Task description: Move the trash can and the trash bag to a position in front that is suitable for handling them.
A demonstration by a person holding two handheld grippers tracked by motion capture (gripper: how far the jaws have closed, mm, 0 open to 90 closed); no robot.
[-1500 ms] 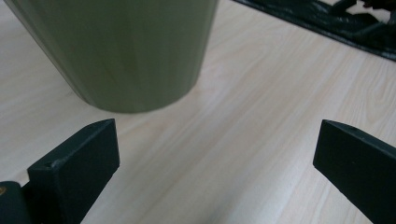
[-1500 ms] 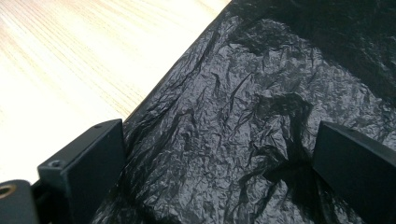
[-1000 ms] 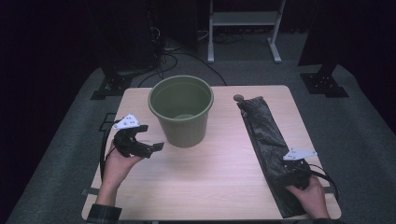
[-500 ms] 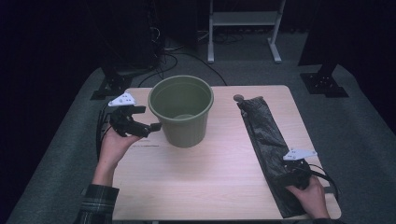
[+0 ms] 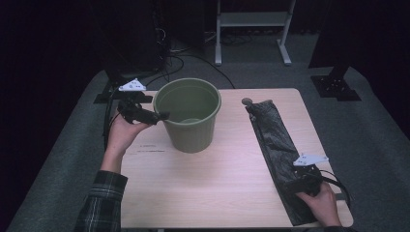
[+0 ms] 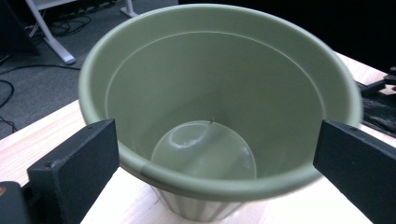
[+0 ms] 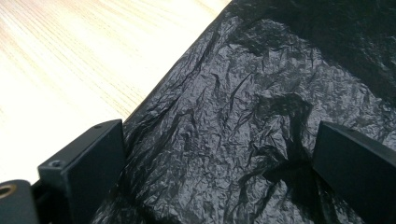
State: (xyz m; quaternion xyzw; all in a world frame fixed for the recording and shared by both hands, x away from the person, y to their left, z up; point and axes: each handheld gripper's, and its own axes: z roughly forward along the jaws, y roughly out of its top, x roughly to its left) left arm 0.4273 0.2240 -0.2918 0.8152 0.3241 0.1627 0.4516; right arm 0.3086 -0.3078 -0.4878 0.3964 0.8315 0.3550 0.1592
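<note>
The room was dark, with a grey floor and a white stand at the back. A light wooden desk (image 5: pixel 208 193) stood in the middle.

From up high, I saw one green bucket (image 5: pixel 189 115) standing upright on the desk, a bit left of the middle. One long black plastic bag (image 5: pixel 275 145) lay flat along the right side. There were two grippers, one in each hand. The left hand-held gripper (image 5: pixel 162 116) was up by the bucket's left rim. The right hand-held gripper (image 5: pixel 290 183) sat low over the near end of the bag.

In the left gripper view, the bucket (image 6: pixel 219 93) was empty inside. The two black jaws were wide apart, with the near rim between them, not touching it yet.

In the right gripper view, the crinkly bag (image 7: pixel 261 121) lay under the jaws. They were wide apart too, holding nothing.

I think the job was to grab the bucket. To do it well, one jaw should go inside the rim and one outside, then squeeze gently so the bucket does not tip.
</note>
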